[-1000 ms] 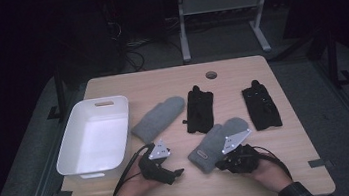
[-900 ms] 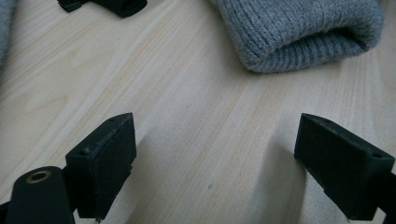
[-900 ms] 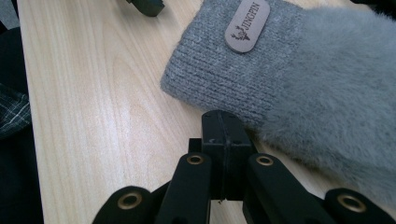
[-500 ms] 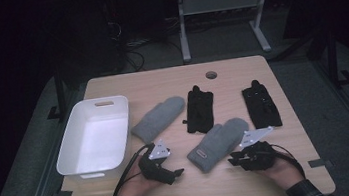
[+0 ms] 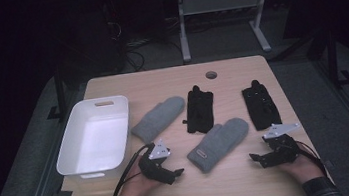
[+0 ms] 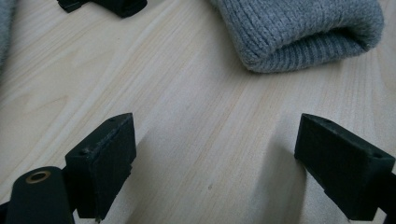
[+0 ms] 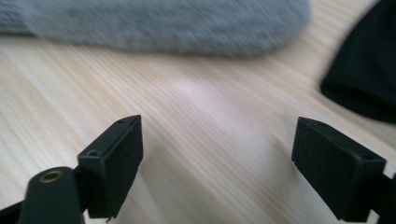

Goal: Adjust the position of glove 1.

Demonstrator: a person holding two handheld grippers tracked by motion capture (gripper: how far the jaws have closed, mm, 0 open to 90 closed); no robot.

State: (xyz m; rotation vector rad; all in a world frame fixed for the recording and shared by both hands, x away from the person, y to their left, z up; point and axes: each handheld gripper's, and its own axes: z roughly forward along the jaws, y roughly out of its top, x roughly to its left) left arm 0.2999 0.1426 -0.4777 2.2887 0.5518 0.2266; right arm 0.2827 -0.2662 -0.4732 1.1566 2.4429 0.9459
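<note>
Bare wood lies along the table's (image 5: 234, 191) near edge, where we hold both grippers, left (image 5: 175, 171) and right (image 5: 255, 159), gaping and empty, the right's jaws just widened. We count two grey mittens, near (image 5: 218, 143) between the grippers and far (image 5: 159, 119), two black gloves (image 5: 200, 109), one white bin (image 5: 94, 138) left.

Tub (image 5: 73, 163) leftmost — four gloves rightward: mitten (image 5: 159, 119), glove (image 5: 200, 109), mitten (image 5: 218, 144), glove (image 5: 261, 104)

Pale matt wood-grain bench (image 5: 253, 184); ribbed grey knit mitten (image 5: 218, 144); smooth glossy white plastic tub (image 5: 94, 138); matt black gloves (image 5: 200, 109).
</note>
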